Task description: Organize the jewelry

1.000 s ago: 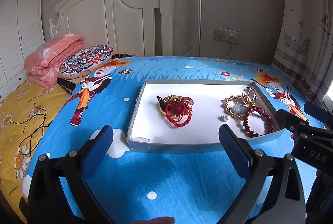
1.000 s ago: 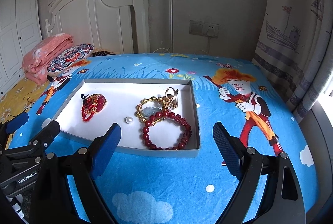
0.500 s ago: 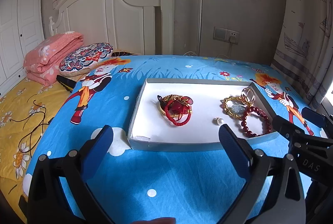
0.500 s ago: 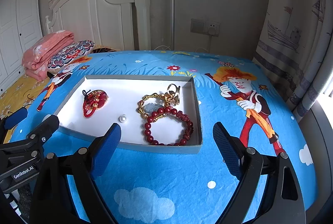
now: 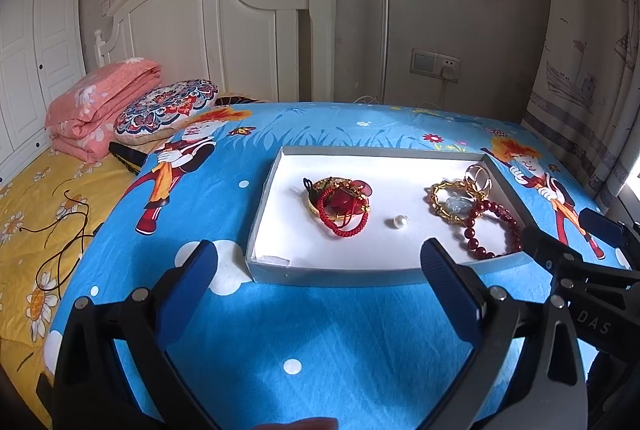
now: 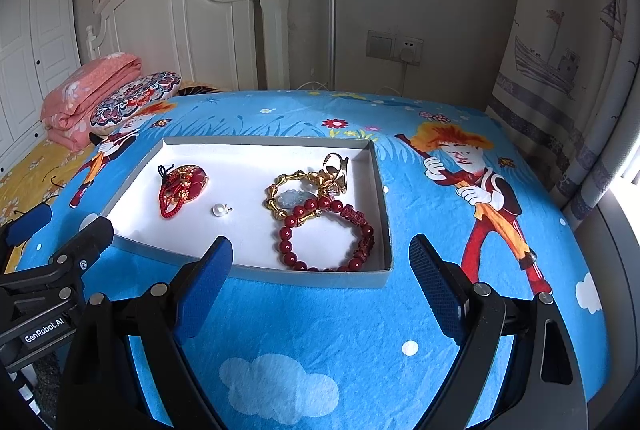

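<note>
A shallow grey tray with a white floor lies on the blue bed sheet. In it lie a red cord charm with a red pendant, a loose pearl, a gold chain bracelet with a pale stone, gold rings and a dark red bead bracelet. My left gripper is open and empty, in front of the tray's near edge. My right gripper is open and empty, over the tray's near right edge.
A white headboard stands at the back. A folded pink quilt and a patterned pillow lie at the far left. A yellow sheet with a dark cord is at the left. A curtain hangs at the right.
Both grippers have drawn back and up a little, so the tray sits further from them. The pearl now shows clearly in both views. Both stay open.
</note>
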A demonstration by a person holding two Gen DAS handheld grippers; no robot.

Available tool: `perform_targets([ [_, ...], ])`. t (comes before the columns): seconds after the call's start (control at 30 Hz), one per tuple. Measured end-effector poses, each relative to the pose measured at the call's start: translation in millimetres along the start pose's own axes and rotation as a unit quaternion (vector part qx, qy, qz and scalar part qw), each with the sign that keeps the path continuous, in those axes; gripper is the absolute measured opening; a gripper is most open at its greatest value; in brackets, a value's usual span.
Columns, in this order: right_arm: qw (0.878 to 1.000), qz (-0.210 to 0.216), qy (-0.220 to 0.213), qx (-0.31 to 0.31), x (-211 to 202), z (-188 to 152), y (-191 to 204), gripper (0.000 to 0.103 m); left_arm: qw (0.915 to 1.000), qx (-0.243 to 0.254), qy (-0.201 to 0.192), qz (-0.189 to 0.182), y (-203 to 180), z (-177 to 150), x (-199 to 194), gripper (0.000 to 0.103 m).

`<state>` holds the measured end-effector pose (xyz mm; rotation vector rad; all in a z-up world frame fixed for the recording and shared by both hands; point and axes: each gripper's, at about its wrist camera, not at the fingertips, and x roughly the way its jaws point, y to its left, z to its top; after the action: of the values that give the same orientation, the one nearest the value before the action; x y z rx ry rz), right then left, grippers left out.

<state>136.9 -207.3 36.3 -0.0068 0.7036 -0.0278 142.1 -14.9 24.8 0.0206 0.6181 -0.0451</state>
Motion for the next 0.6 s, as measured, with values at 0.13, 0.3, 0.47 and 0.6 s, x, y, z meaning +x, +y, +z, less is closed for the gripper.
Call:
perform_targets([
  [0.13,1.0,-0.001,0.0,0.001,0.2,-0.4,0.1,0.084,1.0,-0.001,0.001,-0.001,-0.1,-0.9,0.2,0.098],
  [0.3,1.0,-0.001,0.0,0.001,0.2,-0.6,-0.2,0.084,1.0,-0.001,0.001,-0.001,0.3,-0.8,0.0,0.098],
  [0.47,1.0,-0.001,0.0,0.001,0.2,-0.7,-0.1,0.084,1.0,-0.003,0.003,0.001,1.5,-1.7,0.7,0.098],
  [0.6,1.0,-0.001,0.0,0.001,0.2,-0.6,0.0,0.084,1.0,-0.006,0.005,0.0,2.6,-2.3,1.6,0.098],
])
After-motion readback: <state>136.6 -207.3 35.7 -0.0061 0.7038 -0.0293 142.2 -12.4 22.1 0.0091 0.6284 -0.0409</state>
